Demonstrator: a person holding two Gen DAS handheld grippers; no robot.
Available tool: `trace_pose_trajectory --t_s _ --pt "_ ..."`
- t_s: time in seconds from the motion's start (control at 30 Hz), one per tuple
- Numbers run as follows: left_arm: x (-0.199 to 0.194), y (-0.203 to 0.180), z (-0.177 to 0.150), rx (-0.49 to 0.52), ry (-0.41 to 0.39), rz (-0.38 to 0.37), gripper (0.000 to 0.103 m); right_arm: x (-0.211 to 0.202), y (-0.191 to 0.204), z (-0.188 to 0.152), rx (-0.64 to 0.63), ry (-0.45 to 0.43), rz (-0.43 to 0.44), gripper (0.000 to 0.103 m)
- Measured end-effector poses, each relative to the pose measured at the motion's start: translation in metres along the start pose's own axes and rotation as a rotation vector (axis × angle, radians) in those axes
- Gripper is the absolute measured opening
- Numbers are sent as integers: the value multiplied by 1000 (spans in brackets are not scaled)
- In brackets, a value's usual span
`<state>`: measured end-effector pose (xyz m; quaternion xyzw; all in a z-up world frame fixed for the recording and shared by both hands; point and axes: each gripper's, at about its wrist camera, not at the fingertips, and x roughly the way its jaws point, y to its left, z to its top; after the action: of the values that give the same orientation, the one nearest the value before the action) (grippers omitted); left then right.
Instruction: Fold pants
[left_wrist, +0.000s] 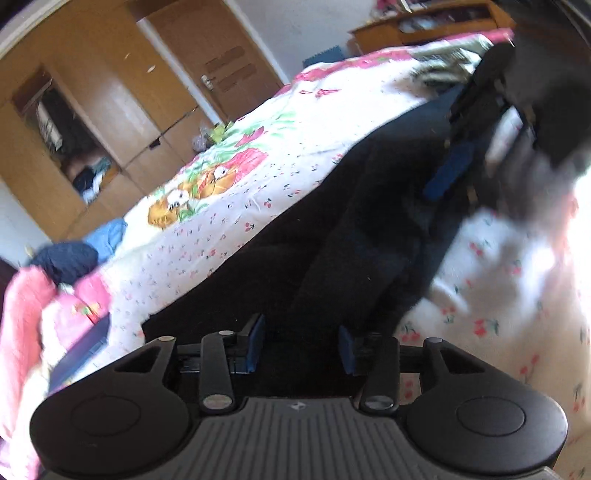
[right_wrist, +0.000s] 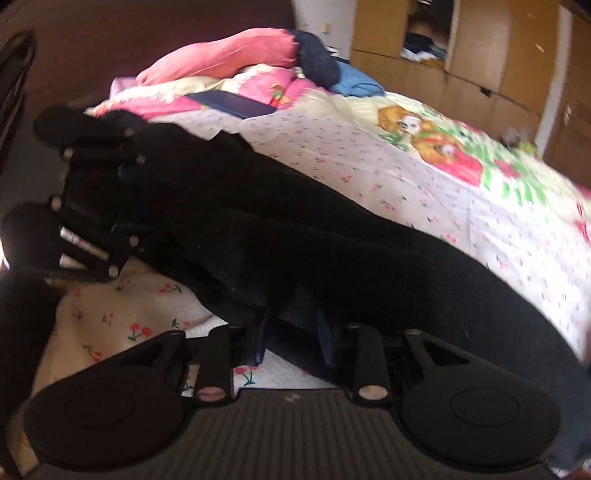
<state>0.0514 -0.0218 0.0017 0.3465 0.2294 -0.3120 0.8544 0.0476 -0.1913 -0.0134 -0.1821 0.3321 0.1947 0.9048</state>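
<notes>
Black pants (left_wrist: 332, 229) lie stretched across a cherry-print bedsheet (left_wrist: 258, 177). My left gripper (left_wrist: 301, 345) hovers over one end of them, its blue-padded fingers (left_wrist: 255, 343) apart and nothing pinched. My right gripper (left_wrist: 476, 173) shows blurred at the far end. In the right wrist view the pants (right_wrist: 332, 251) run from my right gripper (right_wrist: 291, 338) up to the left gripper (right_wrist: 151, 203). The right jaws stand apart with the pants' edge lying between them, the pads not pressing it.
Pink bedding (right_wrist: 221, 55) and a dark blue bundle (right_wrist: 317, 59) are heaped at the bed's head, with a flat dark blue object (right_wrist: 232, 103) beside them. A wooden wardrobe (left_wrist: 92, 92) and a door (left_wrist: 221, 55) stand beyond the bed.
</notes>
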Motion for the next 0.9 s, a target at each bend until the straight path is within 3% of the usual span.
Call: trace_pose_trajectory --t_s 0.17,0.43,0.53,0.63,0.8,0.87,0.9 --pt "-6 20 -3 -138 -2 -43 54 14 13 0 -136 4 5 38" --pt "-11 23 3 -120 3 -52 53 23 14 8 -109 -31 -65 33" --pt "-12 22 2 -107 4 -55 53 13 6 15 -41 -49 -33 34" --pt "-12 25 4 -115 1 -45 53 13 23 18 -161 -90 -33 37" --pt "-16 33 4 -160 -7 -44 53 32 34 20 -184 -71 -70 37" --pt "-19 31 3 -155 -8 -45 53 33 36 18 -207 -63 -102 31" --pt "-20 30 2 -150 -5 -50 53 33 34 20 -188 -43 -106 18"
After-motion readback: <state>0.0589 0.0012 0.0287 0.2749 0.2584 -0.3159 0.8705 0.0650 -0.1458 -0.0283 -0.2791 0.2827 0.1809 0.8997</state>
